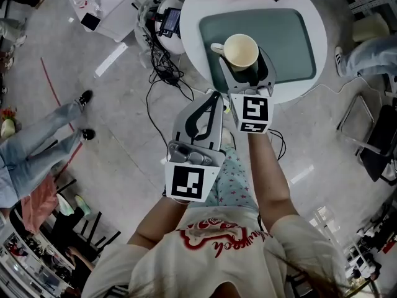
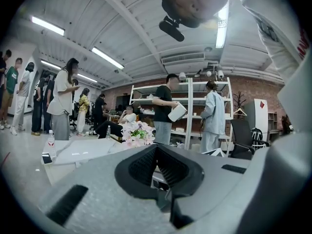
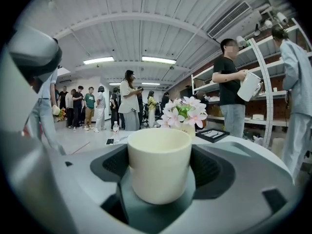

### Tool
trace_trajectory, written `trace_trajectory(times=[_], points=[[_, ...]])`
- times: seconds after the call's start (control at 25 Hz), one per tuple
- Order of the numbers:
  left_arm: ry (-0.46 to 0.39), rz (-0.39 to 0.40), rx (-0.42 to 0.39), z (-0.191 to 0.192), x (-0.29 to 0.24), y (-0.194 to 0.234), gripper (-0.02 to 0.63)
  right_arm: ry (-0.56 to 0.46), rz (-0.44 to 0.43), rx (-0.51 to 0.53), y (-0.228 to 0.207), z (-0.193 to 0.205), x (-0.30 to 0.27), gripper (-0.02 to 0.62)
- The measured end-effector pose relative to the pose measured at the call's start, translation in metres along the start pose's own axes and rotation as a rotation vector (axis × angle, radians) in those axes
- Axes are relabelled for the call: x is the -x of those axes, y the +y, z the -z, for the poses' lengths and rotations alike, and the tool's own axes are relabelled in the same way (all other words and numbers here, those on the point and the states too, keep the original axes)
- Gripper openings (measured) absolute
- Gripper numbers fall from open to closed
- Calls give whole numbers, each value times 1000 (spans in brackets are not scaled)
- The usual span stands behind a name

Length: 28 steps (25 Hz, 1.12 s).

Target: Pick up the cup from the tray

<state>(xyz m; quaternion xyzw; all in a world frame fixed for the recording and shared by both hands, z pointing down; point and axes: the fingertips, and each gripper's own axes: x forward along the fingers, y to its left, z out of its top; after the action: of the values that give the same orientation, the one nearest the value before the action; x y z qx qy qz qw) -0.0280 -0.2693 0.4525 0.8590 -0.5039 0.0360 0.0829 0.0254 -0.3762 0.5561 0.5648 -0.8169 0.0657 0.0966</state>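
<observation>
The cup (image 3: 159, 165) stands upright on the teal tray (image 1: 291, 42), right between the right tool's (image 3: 160, 179) jaws, which appear closed on its sides; its handle (image 1: 215, 46) points to the person's left. Lifting looks like a straight rise. The left tool (image 1: 208, 113), jaws together and empty, hangs short of the desk (image 1: 192, 11).

Left claw (image 2: 156, 148) closed on nothing, flowers (image 2: 138, 132) beyond.
</observation>
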Motion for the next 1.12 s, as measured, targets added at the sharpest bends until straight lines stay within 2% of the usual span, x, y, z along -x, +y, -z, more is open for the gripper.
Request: trace_trajectory(times=[0.2, 0.4, 0.72, 1.12], points=[[-4, -5, -3, -3, -2, 2, 8, -27, 6, -2, -2, -14, 6, 388], [-17, -14, -10, -16, -2, 5, 8, -68, 19, -8, -5, -52, 27, 388], [-98, -24, -40, -73, -5, 7, 8, -163, 9, 13, -7, -142, 79, 388], [-142, -22, -76, -124, 9, 6, 8, -243, 8, 79, -3, -219, 144, 388]])
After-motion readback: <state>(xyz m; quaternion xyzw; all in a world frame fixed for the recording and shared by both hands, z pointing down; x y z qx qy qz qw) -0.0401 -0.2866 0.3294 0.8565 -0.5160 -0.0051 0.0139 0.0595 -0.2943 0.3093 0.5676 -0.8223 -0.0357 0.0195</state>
